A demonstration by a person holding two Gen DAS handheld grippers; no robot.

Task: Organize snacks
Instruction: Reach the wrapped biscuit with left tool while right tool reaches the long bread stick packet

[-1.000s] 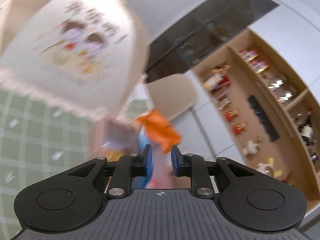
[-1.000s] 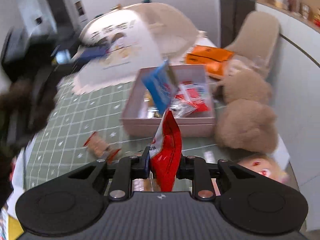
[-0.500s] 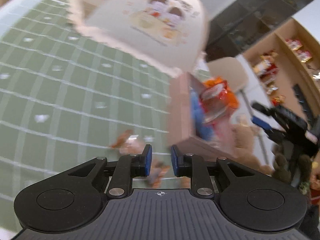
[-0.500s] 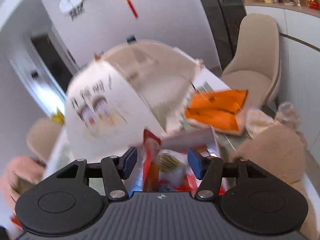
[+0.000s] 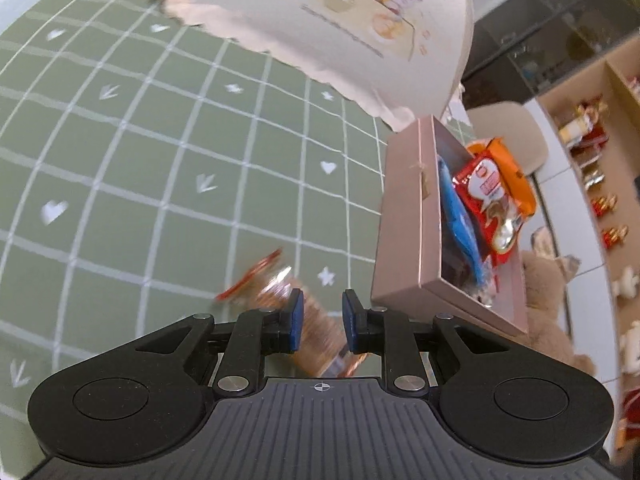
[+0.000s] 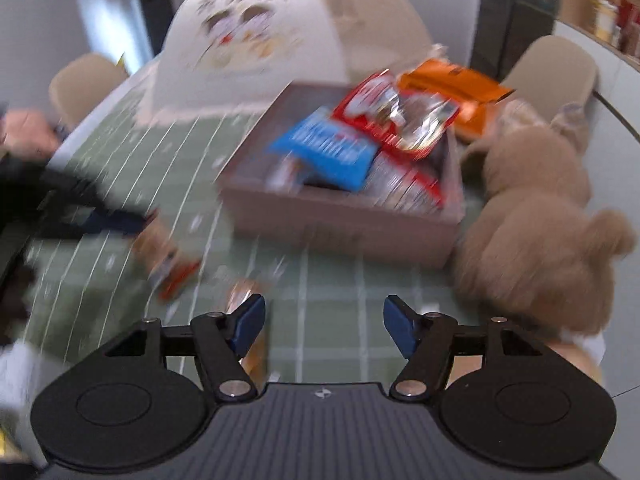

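A pink box (image 5: 404, 216) (image 6: 344, 220) on the green checked tablecloth holds a red snack bag (image 5: 486, 196) (image 6: 396, 120), a blue packet (image 5: 460, 220) (image 6: 328, 152) and an orange bag (image 6: 452, 88). My left gripper (image 5: 322, 320) hovers over a brown snack packet (image 5: 308, 320) lying on the cloth, jaws narrowly apart on either side of it, not closed on it. In the right wrist view the same packet (image 6: 164, 256) lies by the left gripper's fingers (image 6: 116, 220). My right gripper (image 6: 324, 322) is wide open and empty above the cloth, with another small packet (image 6: 244, 296) near its left finger.
A white dome food cover (image 5: 344, 20) (image 6: 260, 40) stands behind the box. A brown teddy bear (image 6: 536, 216) (image 5: 552, 300) sits right of the box. Beige chairs (image 6: 560, 72) and wall shelves (image 5: 600, 152) lie beyond the table.
My right gripper has let go of the red bag, which now lies in the box, and has drawn back with jaws wide. My left gripper has swung down over the brown packet.
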